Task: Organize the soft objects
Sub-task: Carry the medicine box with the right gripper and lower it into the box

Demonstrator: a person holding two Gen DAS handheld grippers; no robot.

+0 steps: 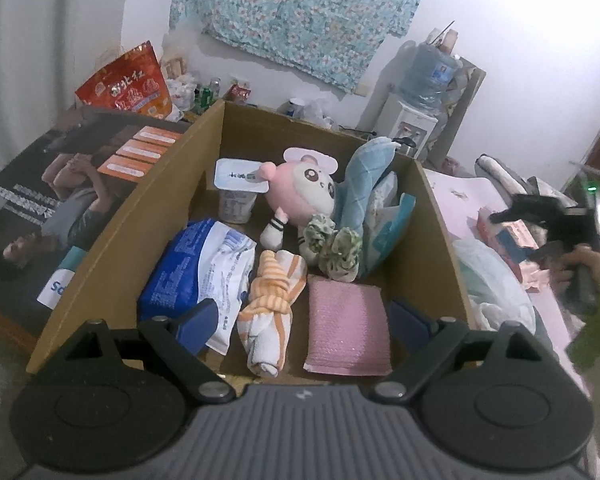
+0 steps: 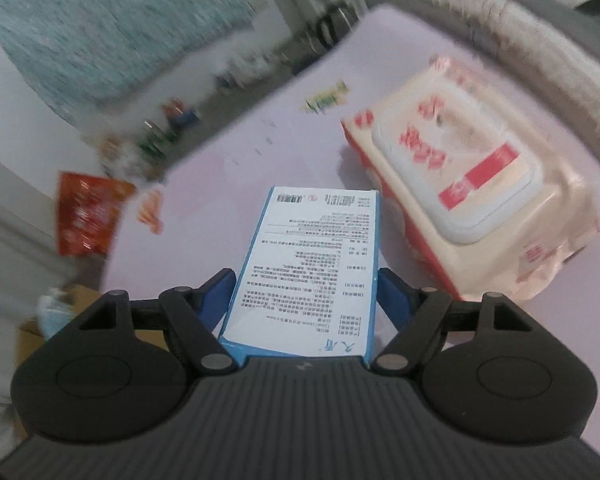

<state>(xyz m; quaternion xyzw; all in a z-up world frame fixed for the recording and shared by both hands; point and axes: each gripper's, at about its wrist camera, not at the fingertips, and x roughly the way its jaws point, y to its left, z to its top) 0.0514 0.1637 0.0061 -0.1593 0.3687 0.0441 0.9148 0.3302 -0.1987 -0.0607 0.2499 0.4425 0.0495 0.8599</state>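
- Your left gripper point(image 1: 302, 320) hangs over the near end of the open brown cardboard box point(image 1: 112, 232), blue fingers spread wide with nothing between them.
- Box is pretty packed: a blue-and-white plastic wipes pack point(image 1: 196, 268) along the left wall, an orange-striped rolled cloth point(image 1: 272, 304) just beside it in the middle, and a flat pink sponge cloth point(image 1: 346, 328) at the near right.
- Further back there's a pink-and-white plush toy point(image 1: 304, 188), its feet touching two green floral scrunchies point(image 1: 334, 246), plus a white foil-lidded plastic cup point(image 1: 238, 190) in the far left corner and a light blue quilted fabric piece point(image 1: 364, 176) leaning against the right wall.
- Your right gripper point(image 2: 306, 300) is clamped on a white-and-blue printed paper box point(image 2: 312, 264), which sticks out forward over the pink tabletop point(image 2: 228, 168).
- Just right of that box, on the tabletop, sits a cream-and-red soft wipes pack with a white flip lid point(image 2: 472, 200). Close, but can't tell if they touch.
- Past the tabletop's left edge: a red snack bag point(image 2: 86, 212) and a corner of the cardboard box, both smeared by blur.
- From the left camera, your right gripper is a dark shape at the far right, too blurry to read its jaws there.
- Whatever's under the quilted fabric is hidden.
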